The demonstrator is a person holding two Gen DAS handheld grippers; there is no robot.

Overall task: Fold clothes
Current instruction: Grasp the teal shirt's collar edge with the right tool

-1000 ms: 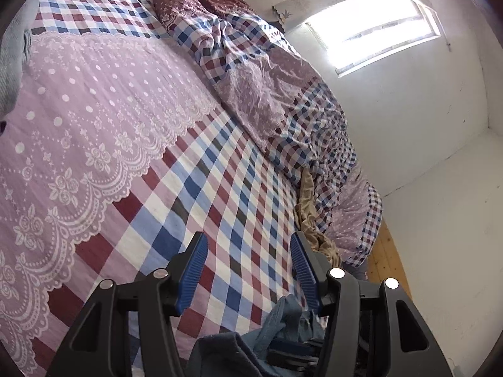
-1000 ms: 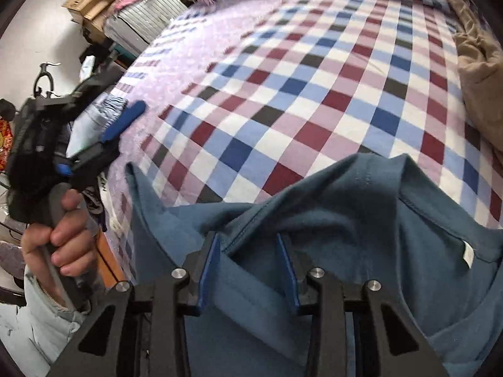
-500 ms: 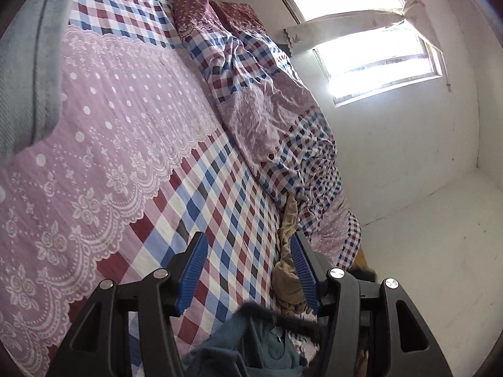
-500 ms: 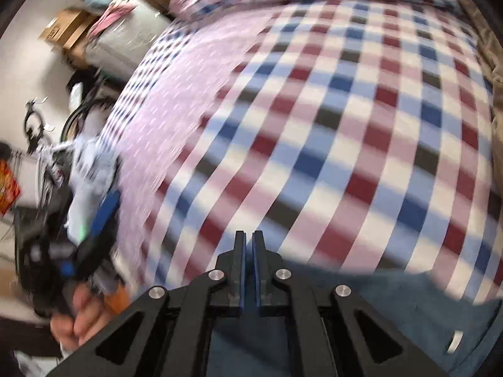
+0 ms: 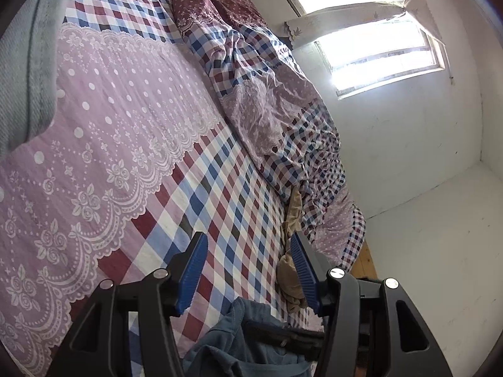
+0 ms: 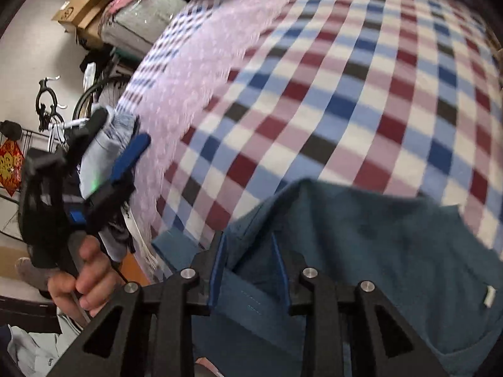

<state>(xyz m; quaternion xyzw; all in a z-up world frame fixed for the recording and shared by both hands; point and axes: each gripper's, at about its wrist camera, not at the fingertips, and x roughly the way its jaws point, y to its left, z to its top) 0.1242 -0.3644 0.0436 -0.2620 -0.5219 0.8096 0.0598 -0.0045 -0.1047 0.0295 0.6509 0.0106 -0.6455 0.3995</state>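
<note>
A blue T-shirt point(image 6: 361, 235) lies crumpled at the near edge of the checked bed sheet point(image 6: 345, 78). My right gripper point(image 6: 247, 242) points down onto it. Its jaws are opening, with a fold of the shirt's fabric lying between the blue pads and a gap on either side. In the left wrist view the same shirt point(image 5: 226, 345) shows at the bottom, below my left gripper point(image 5: 248, 242). That gripper stands open over the sheet with nothing in it. The right wrist view shows the left gripper point(image 6: 122, 128) off the bed's left side, held in a person's hand point(image 6: 85, 276).
A rumpled checked quilt point(image 5: 267, 100) runs along the far side of the bed, with a tan garment point(image 5: 292, 270) beside it. Grey-blue cloth point(image 5: 22, 78) lies at the left. Beyond the bed stand cardboard boxes point(image 6: 78, 12), stacked bedding point(image 6: 141, 15) and a bicycle point(image 6: 53, 103).
The right gripper's jaws went from parted to fully shut and have parted again over the shirt, while the gripper shifted across it. The left gripper stayed open and rolled slightly.
</note>
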